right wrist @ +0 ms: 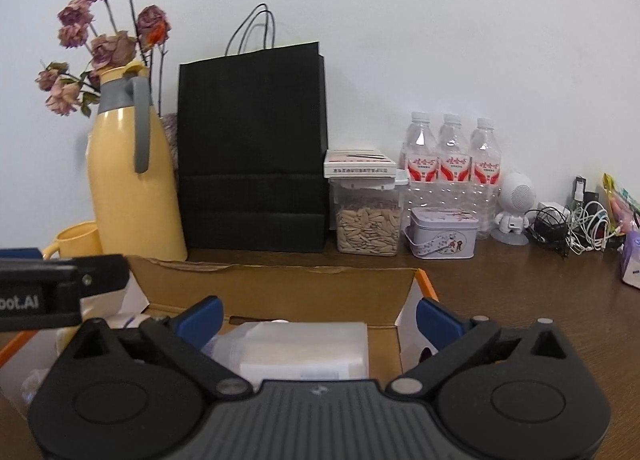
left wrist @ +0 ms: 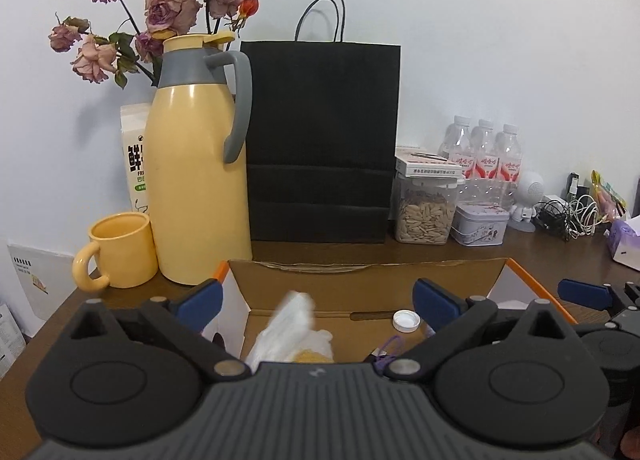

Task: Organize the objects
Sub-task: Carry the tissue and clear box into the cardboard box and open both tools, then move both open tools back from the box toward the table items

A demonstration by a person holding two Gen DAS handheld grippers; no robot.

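Left gripper (left wrist: 316,302) low centre of frame, angled slightly down over cardboard box (left wrist: 360,280), jaws spread, gripping nothing; crumpled white bag (left wrist: 292,324) below. Right gripper (right wrist: 318,318) likewise spread above white packet (right wrist: 308,348) in box.

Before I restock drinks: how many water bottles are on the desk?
3: left water bottle, middle water bottle and right water bottle stand side by side against the wall, behind the tin. More could be hidden.

Both grippers (left wrist: 316,300) (right wrist: 318,318): black bodies w/ ribbed grey plate, blue jaws (silver pivot pins).
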